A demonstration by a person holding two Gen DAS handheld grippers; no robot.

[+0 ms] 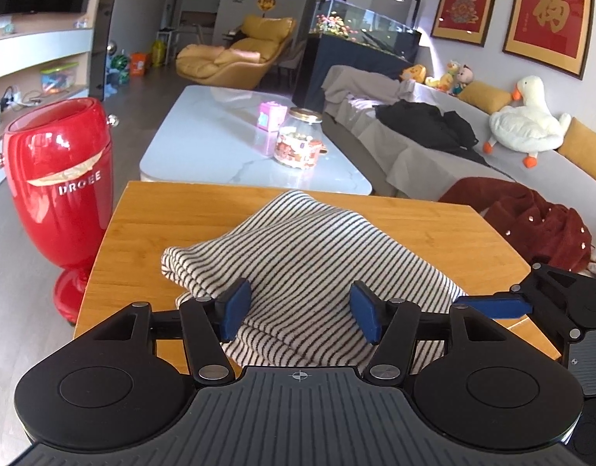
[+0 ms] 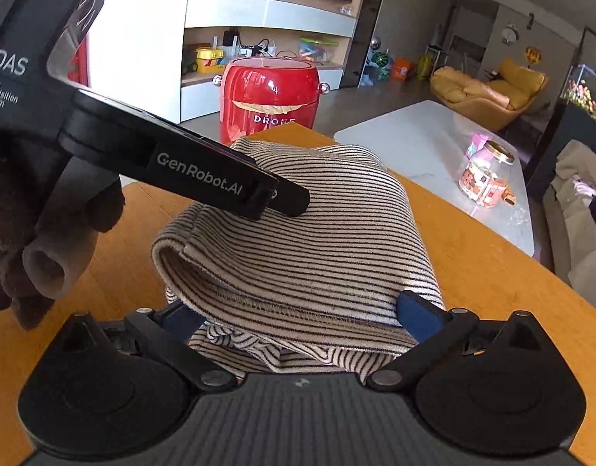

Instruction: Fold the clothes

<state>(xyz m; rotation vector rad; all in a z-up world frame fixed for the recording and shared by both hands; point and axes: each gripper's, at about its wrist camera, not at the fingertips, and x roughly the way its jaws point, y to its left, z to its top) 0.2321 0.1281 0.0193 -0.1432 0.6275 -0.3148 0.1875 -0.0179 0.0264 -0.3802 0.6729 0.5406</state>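
A cream garment with thin dark stripes (image 1: 298, 240) lies folded into a thick bundle on the wooden table (image 1: 162, 225). My left gripper (image 1: 301, 312) sits over its near edge with the blue pads (image 1: 235, 308) apart and cloth lying under and between them, not pinched. In the right wrist view one of its fingers (image 2: 294, 200) rests on top of the striped garment (image 2: 317, 240). My right gripper (image 2: 299, 316) stands wide open at the hemmed fold, one pad on each side. One of its pads (image 1: 492, 306) shows at the garment's right side.
A red bin (image 1: 61, 178) stands on the floor left of the table. Beyond it are a white marble coffee table (image 1: 204, 143) with a jar (image 1: 298, 143), and a sofa holding a dark red garment (image 1: 530, 225) and a black one (image 1: 426, 124). A brown-sleeved hand (image 2: 10, 233) holds the left gripper.
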